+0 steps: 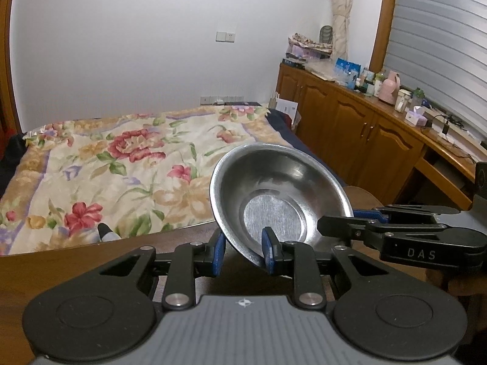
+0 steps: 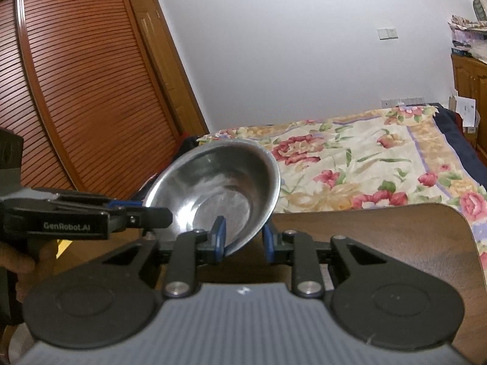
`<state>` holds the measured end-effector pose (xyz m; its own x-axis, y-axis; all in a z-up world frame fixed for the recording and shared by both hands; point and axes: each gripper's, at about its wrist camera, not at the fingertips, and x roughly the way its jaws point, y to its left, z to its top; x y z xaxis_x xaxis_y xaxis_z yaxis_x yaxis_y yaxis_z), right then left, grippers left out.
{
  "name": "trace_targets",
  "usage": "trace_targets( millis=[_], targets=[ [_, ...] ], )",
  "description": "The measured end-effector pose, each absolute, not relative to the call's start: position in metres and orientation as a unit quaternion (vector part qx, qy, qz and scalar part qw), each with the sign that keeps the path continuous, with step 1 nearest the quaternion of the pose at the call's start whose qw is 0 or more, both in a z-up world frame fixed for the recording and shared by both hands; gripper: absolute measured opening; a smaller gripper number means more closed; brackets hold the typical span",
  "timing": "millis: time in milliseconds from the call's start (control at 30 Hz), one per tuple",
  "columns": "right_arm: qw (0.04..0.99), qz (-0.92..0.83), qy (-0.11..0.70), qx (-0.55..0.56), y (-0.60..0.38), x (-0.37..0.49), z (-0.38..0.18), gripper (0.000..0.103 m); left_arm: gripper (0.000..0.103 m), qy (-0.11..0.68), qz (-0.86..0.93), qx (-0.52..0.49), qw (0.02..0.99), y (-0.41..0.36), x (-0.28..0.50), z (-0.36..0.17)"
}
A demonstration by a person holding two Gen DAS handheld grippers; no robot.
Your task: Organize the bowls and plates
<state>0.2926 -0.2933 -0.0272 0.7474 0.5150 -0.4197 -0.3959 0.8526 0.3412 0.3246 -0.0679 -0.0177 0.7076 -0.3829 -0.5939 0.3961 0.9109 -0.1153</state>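
We see one steel bowl [image 1: 275, 194], round and shallow, with a flat brushed base, a sloping polished wall and a thin rolled rim. It is empty; its inside carries dull streaks and reflections. It is off the wooden surface [image 2: 365, 237], raised and steeply tilted, so that its opening faces back toward both cameras and its far rim stands highest. In the left wrist view the low part of its rim sits between two blue pads, one inside the bowl and one against its outer wall. In the right wrist view the same bowl [image 2: 222, 191] leans the other way, its lower rim again caught between blue pads.
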Motion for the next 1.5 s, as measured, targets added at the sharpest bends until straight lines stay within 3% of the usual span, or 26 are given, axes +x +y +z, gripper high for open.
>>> trace_targets(
  millis=[1500],
  targets=[
    [0.936,0.244,0.245,0.068,-0.284,0.186,0.015,0.028,0.028,0.269,-0.243,0.029,0.932,-0.048,0.190,0.026]
  ],
)
